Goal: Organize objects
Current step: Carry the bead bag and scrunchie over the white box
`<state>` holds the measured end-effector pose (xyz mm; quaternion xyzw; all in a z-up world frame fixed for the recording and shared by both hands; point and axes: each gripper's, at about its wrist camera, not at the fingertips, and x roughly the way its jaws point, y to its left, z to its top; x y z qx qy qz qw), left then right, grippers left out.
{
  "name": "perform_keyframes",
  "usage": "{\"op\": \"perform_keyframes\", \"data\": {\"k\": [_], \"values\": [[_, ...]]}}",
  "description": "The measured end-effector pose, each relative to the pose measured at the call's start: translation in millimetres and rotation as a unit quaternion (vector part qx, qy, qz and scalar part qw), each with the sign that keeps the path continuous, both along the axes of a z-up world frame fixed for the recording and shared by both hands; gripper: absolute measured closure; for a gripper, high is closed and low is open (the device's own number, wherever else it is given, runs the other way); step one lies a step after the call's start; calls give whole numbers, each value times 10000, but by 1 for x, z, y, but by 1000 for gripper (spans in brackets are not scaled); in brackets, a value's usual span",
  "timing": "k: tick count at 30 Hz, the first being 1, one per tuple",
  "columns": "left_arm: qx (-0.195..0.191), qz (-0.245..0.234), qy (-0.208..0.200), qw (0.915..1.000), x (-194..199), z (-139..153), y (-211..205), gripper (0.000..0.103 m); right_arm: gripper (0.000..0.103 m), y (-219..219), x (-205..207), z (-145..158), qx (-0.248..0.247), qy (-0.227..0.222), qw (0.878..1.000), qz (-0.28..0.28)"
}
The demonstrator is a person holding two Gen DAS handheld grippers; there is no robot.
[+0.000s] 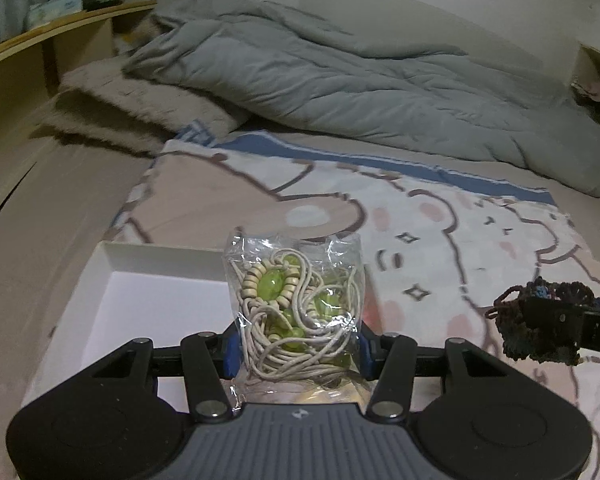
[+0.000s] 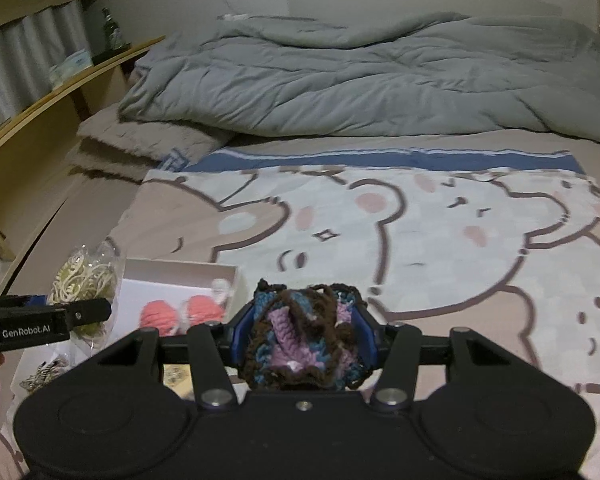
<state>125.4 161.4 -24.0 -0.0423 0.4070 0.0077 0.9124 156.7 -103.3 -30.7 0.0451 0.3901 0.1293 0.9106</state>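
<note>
On the bed, a cartoon-bear printed blanket point(image 2: 440, 248) is spread flat, and a shallow white cardboard box point(image 1: 112, 276) is set at its 9 o'clock edge. The left gripper point(image 1: 296, 354) is clamped on a clear plastic bag of beige cord and green beads point(image 1: 296, 304); the bag is pressed between the blue pads and stands upright above the box's right-hand part. In the right wrist view, the same bag is seen at 9 o'clock, held over the near left side of the box. The right gripper point(image 2: 304, 344) is closed on a crocheted pouch of brown, blue and purple yarn point(image 2: 300, 340), which is bunched between its pads over the blanket, just beside the box's right wall. Inside the box, two coral-pink yarn pieces point(image 2: 180, 314) are visible beside a small pale item whose nature cannot be told. A rumpled grey quilt point(image 1: 340, 80) lies at 12 o'clock, with a beige folded blanket point(image 1: 132, 108) at 10 o'clock beside a wooden shelf point(image 1: 40, 52).
</note>
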Motion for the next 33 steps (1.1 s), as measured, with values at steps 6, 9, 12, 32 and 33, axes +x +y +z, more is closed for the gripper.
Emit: {"op": "perform_keyframes", "data": {"k": [6, 9, 12, 32, 33], "values": [[-33, 173, 63, 9998, -6, -5, 38, 50, 50, 40, 2, -9, 2, 86, 9997, 216], [2, 252, 103, 9996, -8, -8, 55, 50, 50, 58, 4, -13, 39, 137, 9994, 309], [-38, 329, 160, 9993, -8, -11, 72, 50, 50, 75, 5, -17, 99, 166, 9990, 405], [416, 387, 98, 9983, 17, -38, 124, 50, 50, 178, 15, -46, 645, 543, 9909, 1053], [417, 386, 114, 9983, 19, -39, 126, 50, 50, 182, 16, -47, 664, 565, 9904, 1075]]}}
